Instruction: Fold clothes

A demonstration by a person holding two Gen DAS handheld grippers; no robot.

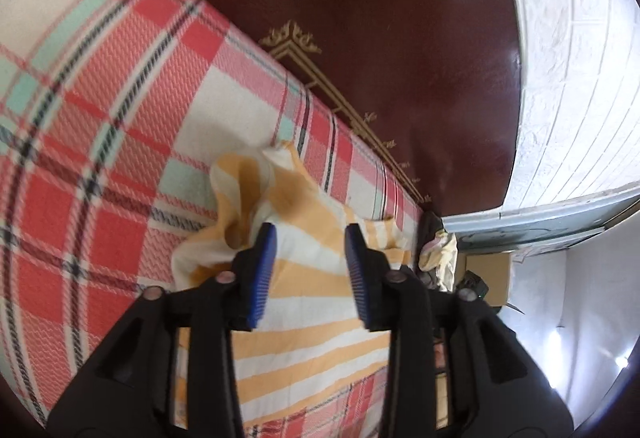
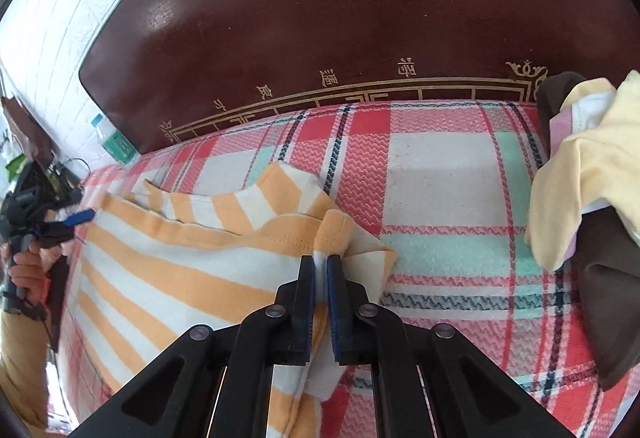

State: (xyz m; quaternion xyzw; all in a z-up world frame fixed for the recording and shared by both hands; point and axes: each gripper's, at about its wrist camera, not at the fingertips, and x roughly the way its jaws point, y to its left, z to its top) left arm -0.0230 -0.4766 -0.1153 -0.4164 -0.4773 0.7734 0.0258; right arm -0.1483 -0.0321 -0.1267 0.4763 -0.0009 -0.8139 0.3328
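An orange-and-white striped garment (image 1: 304, 298) lies on a red plaid bedspread (image 1: 100, 118); it also shows in the right wrist view (image 2: 180, 266). My left gripper (image 1: 310, 238) is open just above the garment, its blue pads (image 1: 262, 270) apart, holding nothing. It shows small at the far left of the right wrist view (image 2: 78, 217). My right gripper (image 2: 321, 266) is shut on the garment's right edge, with cloth pinched between its blue pads (image 2: 334, 302). A bunched sleeve (image 1: 244, 190) rises ahead of the left gripper.
A dark red headboard (image 2: 320, 18) with gold trim stands behind the bed. A pile of yellow, pink and brown clothes (image 2: 592, 174) sits at the right. A plastic bottle (image 2: 114, 142) stands by the white wall (image 1: 580, 78).
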